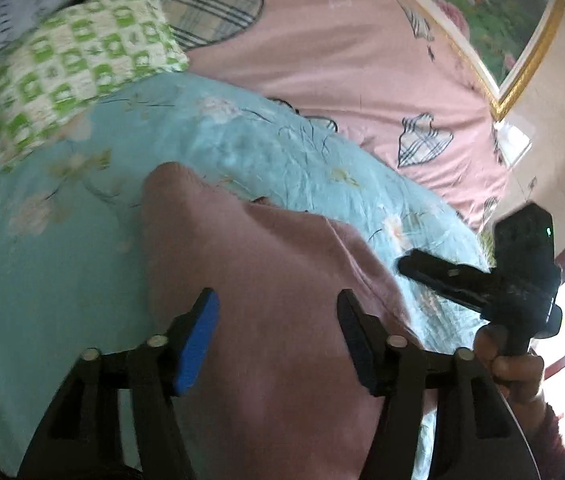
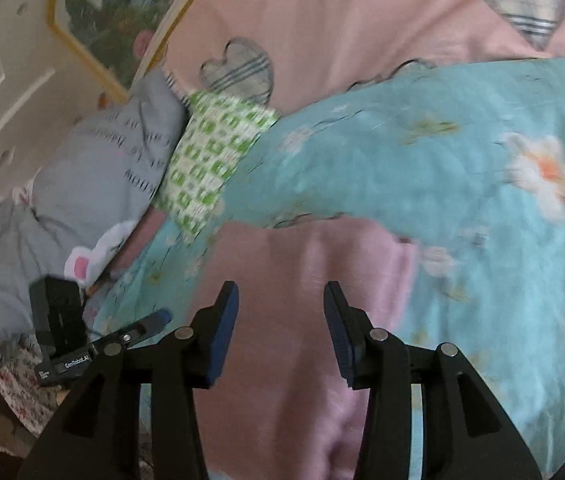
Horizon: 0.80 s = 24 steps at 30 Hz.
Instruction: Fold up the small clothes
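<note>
One pink garment [image 1: 266, 280] on one blue quilt [image 1: 62, 240] — two tools, left tool [image 1: 278, 340] and right tool [image 2: 280, 336], both agape

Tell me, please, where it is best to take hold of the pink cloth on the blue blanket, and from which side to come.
Probably grip the pink cloth at its far edge, where it ends on the blue blanket. That edge looks free and a little raised, so fingers could slip under it. Come from above and from the near side, one gripper toward each far corner: the left gripper and the right gripper are open over the cloth.
</note>
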Each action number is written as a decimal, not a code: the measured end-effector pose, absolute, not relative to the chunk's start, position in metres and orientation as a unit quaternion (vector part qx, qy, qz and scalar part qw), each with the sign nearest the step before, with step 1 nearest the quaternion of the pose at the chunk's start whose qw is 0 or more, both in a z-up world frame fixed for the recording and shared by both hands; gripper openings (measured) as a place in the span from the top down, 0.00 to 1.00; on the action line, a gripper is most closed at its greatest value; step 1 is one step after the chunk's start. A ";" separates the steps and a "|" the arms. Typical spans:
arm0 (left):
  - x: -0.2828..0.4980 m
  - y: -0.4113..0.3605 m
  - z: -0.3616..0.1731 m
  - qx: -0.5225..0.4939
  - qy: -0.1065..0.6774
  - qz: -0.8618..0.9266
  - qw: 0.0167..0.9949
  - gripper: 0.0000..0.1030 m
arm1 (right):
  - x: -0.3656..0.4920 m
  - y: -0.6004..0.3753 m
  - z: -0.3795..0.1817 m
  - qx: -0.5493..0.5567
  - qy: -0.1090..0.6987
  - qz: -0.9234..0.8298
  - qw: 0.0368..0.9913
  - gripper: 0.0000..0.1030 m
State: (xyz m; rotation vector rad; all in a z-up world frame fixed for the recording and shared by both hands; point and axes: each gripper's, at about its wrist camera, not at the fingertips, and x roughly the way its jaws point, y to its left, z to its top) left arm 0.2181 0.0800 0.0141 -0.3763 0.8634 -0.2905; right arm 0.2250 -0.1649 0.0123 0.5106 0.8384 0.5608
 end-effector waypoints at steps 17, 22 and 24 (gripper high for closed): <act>0.241 0.095 -0.013 -0.187 0.460 -0.113 0.861 0.75 | 0.258 -0.169 -0.032 0.225 0.457 0.183 0.841 0.99; 0.178 0.087 0.004 -0.163 0.446 -0.124 0.871 0.70 | 0.197 -0.181 -0.002 0.218 0.422 0.213 0.854 0.97; 0.157 0.087 0.003 -0.158 0.451 -0.118 0.871 0.66 | 0.169 -0.181 0.003 0.213 0.418 0.226 0.854 0.96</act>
